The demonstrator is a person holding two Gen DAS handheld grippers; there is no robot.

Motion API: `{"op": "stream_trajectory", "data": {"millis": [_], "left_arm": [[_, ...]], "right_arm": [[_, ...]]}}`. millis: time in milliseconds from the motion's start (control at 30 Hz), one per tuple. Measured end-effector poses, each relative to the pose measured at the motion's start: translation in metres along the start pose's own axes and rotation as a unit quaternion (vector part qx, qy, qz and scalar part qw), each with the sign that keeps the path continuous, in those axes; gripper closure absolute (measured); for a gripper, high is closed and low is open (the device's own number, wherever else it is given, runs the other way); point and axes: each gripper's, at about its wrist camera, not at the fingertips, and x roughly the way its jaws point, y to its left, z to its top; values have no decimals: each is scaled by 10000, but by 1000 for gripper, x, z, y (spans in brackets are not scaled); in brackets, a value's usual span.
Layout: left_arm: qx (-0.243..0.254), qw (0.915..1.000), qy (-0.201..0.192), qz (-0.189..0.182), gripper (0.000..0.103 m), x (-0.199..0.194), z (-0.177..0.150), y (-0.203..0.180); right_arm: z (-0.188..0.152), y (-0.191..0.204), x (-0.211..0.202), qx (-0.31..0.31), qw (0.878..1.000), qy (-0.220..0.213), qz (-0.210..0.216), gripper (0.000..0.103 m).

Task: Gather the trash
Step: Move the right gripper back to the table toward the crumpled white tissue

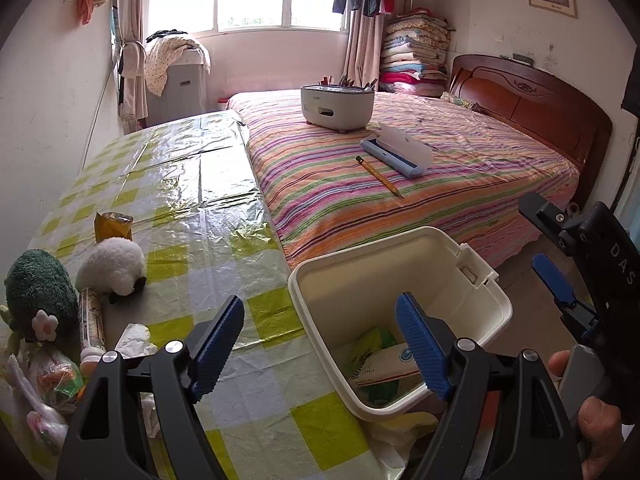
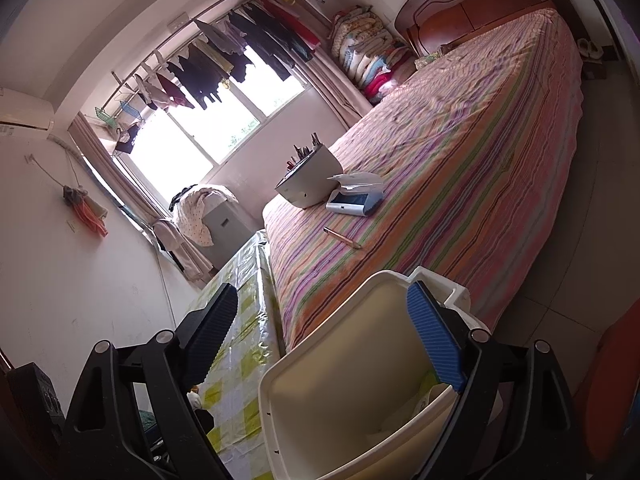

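A cream plastic bin point(image 1: 400, 264) hangs off the table's right edge, tilted toward me. A white tissue packet point(image 1: 384, 366) and a green wrapper point(image 1: 370, 344) lie in it. My left gripper point(image 1: 320, 346) stands wide open above the bin's near rim, with nothing between its pads. Trash left on the table: a crumpled tissue point(image 1: 134, 336), a yellow wrapper point(image 1: 113, 226) and plastic bags point(image 1: 52, 384). My right gripper point(image 1: 532, 232) is open just right of the bin and clear of it. In the right wrist view the bin point(image 2: 344, 380) fills the space under the right gripper point(image 2: 324, 336).
A green plush toy point(image 1: 40, 292), a white plush toy point(image 1: 112, 264) and a tube point(image 1: 92, 328) sit on the checked tablecloth point(image 1: 192, 184). The striped bed point(image 1: 440, 168) carries a white caddy point(image 1: 338, 106), a blue-white case point(image 1: 396, 152) and a pencil point(image 1: 380, 176). A hand point(image 1: 600, 420) holds the right gripper.
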Motion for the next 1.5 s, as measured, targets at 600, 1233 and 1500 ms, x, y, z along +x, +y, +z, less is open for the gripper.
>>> {"op": "stream_trajectory", "data": {"millis": [600, 1233, 1500], "left_arm": [[-995, 9836, -975, 1148, 26, -57, -22, 129], [-1803, 9651, -830, 1709, 25, -71, -53, 229], [-1878, 9656, -641, 1681, 25, -67, -56, 236]], "right_arm": [[-33, 63, 26, -757, 9954, 454, 376, 16], [-116, 155, 51, -2022, 9564, 1620, 1348, 14], [-168, 180, 63, -2631, 9218, 2488, 1385, 14]]}}
